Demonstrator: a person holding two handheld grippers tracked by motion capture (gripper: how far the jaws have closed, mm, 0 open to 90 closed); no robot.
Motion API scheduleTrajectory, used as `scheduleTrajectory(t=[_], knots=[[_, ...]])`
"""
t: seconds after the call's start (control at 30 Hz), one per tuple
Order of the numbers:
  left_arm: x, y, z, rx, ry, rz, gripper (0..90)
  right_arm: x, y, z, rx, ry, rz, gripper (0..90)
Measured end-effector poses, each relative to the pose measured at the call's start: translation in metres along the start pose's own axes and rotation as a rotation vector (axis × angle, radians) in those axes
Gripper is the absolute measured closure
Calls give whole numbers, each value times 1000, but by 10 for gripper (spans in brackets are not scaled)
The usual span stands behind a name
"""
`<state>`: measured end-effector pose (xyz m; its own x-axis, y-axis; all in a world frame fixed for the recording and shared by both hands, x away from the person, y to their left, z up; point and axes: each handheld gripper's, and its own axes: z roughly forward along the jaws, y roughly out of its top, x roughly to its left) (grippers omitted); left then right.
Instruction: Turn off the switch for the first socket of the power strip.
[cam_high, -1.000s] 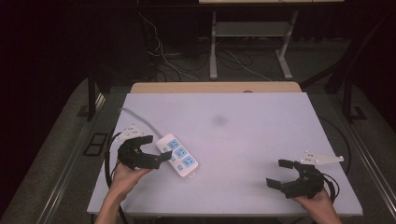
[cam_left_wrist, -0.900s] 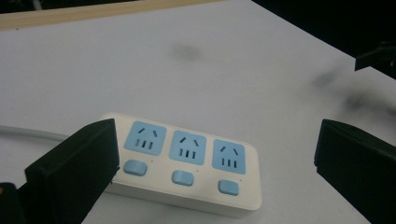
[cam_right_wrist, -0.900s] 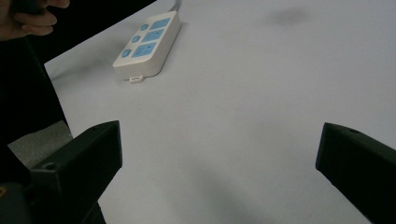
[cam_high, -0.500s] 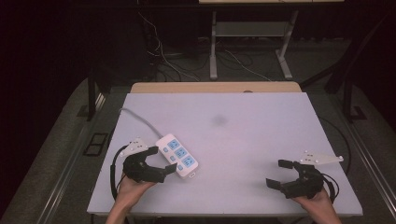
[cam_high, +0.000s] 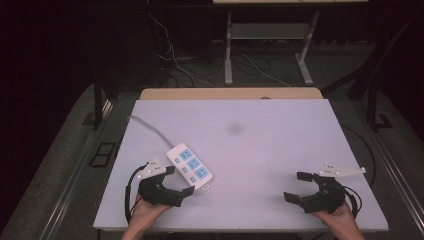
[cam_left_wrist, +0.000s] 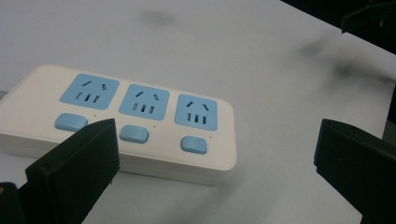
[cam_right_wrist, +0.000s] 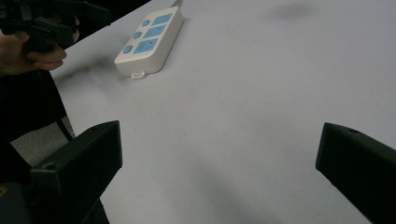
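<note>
Power strip (cam_high: 189, 165), white with three blue sockets and three blue buttons, is lying on the table (cam_high: 260, 150) at about 8 o'clock from its centre, its grey cord (cam_high: 150, 129) running off toward 10 o'clock. I am holding the left gripper (cam_high: 181, 182) just beside the strip's near long edge, at the strip's 7 o'clock, jaws spread wide and pinching nothing. Compared with a second ago, I am sitting lower and nearer the table's front edge, and the strip is lying where it was. In the left gripper view the strip (cam_left_wrist: 121, 119) is now sitting between and just ahead of the open jaws, button row toward me. I am judging this as a lining-up for a grasp across the strip's width or a press on a button; contact is not yet made. I am keeping the right gripper (cam_high: 300, 186) parked at 5 o'clock, well apart, jaws likewise spread and empty.
</note>
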<state>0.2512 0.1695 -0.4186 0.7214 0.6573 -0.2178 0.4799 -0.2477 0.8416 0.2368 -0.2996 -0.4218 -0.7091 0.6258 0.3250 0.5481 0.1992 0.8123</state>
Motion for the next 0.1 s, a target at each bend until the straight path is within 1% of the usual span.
scheduleTrajectory(t=[0.1], knots=[[0, -1, 3, 12, -12, 5, 0, 0, 0, 2, 9, 1, 2, 2]])
